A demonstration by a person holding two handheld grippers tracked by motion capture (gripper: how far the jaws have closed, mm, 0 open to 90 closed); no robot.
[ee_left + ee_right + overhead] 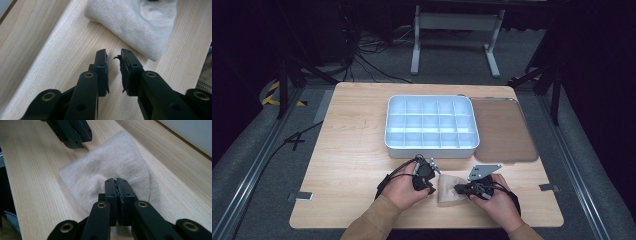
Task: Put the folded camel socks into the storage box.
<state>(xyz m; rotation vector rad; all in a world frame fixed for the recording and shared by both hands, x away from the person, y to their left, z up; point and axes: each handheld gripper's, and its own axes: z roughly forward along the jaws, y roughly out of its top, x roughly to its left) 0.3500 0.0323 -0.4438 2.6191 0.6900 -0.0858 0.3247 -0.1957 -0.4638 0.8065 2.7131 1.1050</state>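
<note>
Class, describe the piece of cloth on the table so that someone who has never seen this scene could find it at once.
Start at the wooden table and find the white compartment tray at its middle. Nearer the person than that tray, between the left gripper and the right gripper, lies the beige knitted cloth. It is the only soft, crumpled thing there; the right gripper's jaws are shut on its fabric.

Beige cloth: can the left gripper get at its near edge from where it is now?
Probably yes. The left gripper sits just short of the beige cloth, jaws slightly apart with bare table between; the right gripper pins the far side.
</note>
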